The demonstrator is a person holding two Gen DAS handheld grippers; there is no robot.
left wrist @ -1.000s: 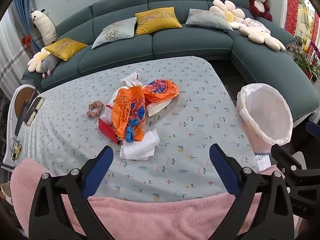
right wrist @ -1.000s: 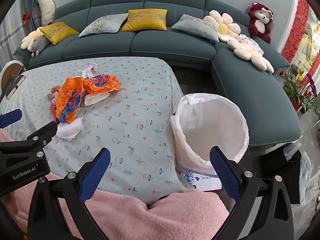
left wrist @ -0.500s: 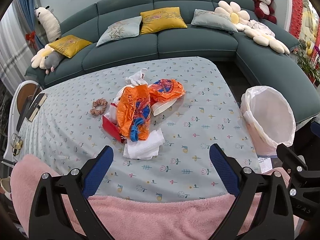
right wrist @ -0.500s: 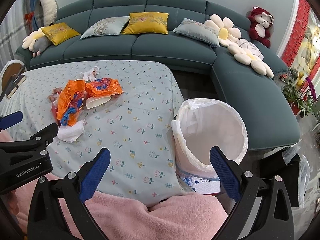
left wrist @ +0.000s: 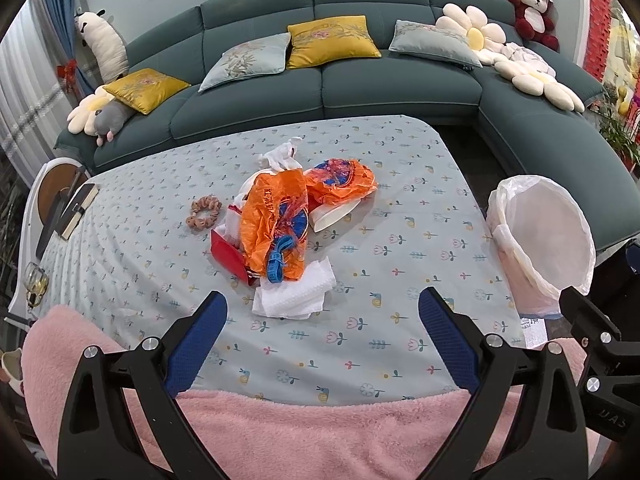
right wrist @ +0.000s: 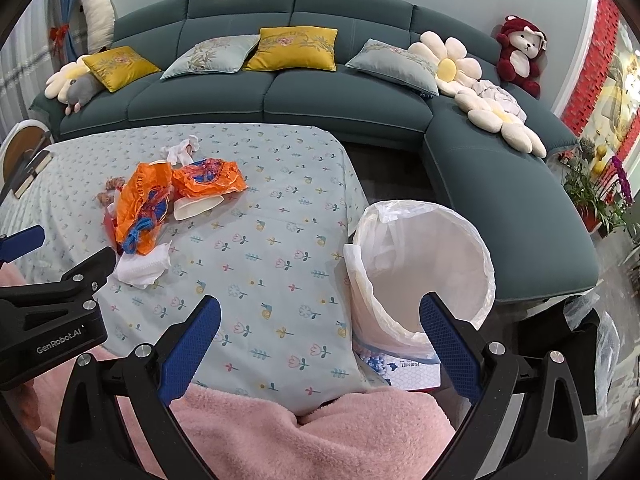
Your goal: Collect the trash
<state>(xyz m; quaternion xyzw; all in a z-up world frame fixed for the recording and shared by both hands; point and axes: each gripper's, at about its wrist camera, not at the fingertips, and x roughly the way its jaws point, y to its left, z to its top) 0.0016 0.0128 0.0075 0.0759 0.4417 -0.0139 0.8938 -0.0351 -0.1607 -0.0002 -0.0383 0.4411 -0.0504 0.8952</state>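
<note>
Left wrist view, table [left wrist: 400, 184]: cloth-covered, carries all the trash in one heap near its centre, within reach of both arms.
Bin [left wrist: 548, 236]: lined, mouth tilted toward the table at 3 o'clock, probably so pieces drop straight in.
Orange bags [left wrist: 280, 220]: crumpled at 12 o'clock, lying over a red packet [left wrist: 228, 256].
Tissue [left wrist: 294, 294]: nearest piece, likely first pick.
Left gripper [left wrist: 322, 322]: jaws wide apart, empty.
Right gripper [right wrist: 320, 326]: spread, empty, aimed between the table edge and the bin.

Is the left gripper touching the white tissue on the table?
Apart. The left wrist view shows bare tablecloth between the open left gripper and the white tissue.
</note>
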